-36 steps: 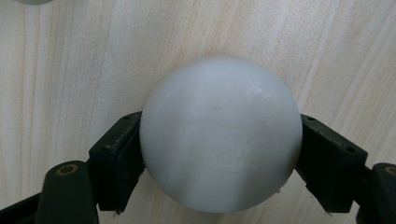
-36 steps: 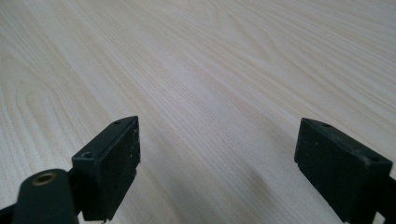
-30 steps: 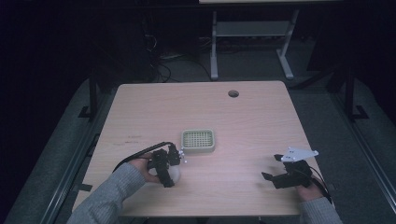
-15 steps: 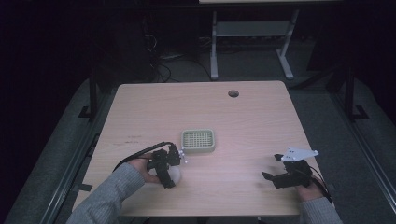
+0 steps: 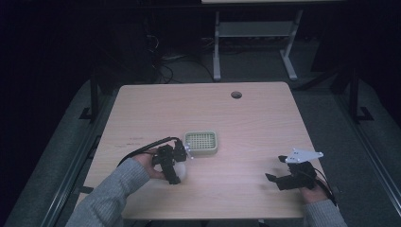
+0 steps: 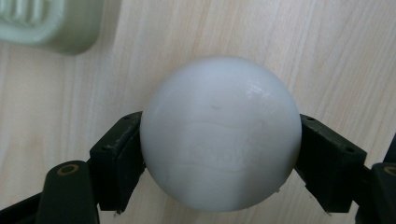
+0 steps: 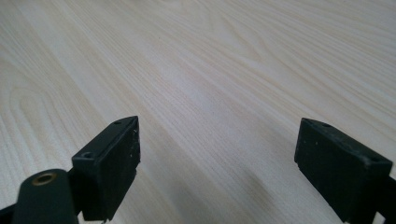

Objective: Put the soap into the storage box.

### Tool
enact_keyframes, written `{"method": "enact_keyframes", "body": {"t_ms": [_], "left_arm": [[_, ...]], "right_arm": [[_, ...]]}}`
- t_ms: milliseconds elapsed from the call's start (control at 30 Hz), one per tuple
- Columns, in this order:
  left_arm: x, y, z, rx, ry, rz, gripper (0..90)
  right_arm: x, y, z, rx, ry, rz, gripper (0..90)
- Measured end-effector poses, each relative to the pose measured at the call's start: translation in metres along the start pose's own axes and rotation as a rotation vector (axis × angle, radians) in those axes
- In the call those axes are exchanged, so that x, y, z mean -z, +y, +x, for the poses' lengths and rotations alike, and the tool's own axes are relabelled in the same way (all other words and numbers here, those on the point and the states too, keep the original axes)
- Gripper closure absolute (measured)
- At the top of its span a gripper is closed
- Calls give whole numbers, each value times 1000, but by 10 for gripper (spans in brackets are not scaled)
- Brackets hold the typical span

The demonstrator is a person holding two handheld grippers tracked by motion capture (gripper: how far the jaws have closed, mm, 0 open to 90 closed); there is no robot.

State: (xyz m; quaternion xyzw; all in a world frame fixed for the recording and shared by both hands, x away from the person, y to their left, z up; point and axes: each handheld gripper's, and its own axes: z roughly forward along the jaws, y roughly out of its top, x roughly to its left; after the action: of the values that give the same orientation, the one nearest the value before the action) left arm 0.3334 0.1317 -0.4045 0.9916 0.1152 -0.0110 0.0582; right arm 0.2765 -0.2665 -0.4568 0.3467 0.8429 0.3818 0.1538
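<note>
Left tool [image 6: 219,154] clamps the white ball [image 6: 219,133] low over the desk [image 5: 255,123] just beside the green tray [image 5: 201,142]; keep squeeze centred so it won't roll out; right tool [image 7: 217,163] wide, empty.

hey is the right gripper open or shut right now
Open. In the right gripper view its two black jaws stand wide apart over bare table with nothing between them; the right gripper sits near the table's right edge.

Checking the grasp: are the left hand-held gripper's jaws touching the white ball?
Touching. The left gripper view shows both jaws pressed against the white ball.
</note>
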Motion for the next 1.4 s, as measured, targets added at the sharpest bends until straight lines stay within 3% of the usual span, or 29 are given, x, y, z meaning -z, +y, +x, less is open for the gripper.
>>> {"method": "enact_keyframes", "body": {"t_ms": [233,1400], "left_arm": [[7,9,3,-20,15,-3,229],[27,43,28,-44,30,20,229]], "right_arm": [[1,0,0,-1,-1,-3,136],[2,1,-1,-5,-3,-17,136]]}}
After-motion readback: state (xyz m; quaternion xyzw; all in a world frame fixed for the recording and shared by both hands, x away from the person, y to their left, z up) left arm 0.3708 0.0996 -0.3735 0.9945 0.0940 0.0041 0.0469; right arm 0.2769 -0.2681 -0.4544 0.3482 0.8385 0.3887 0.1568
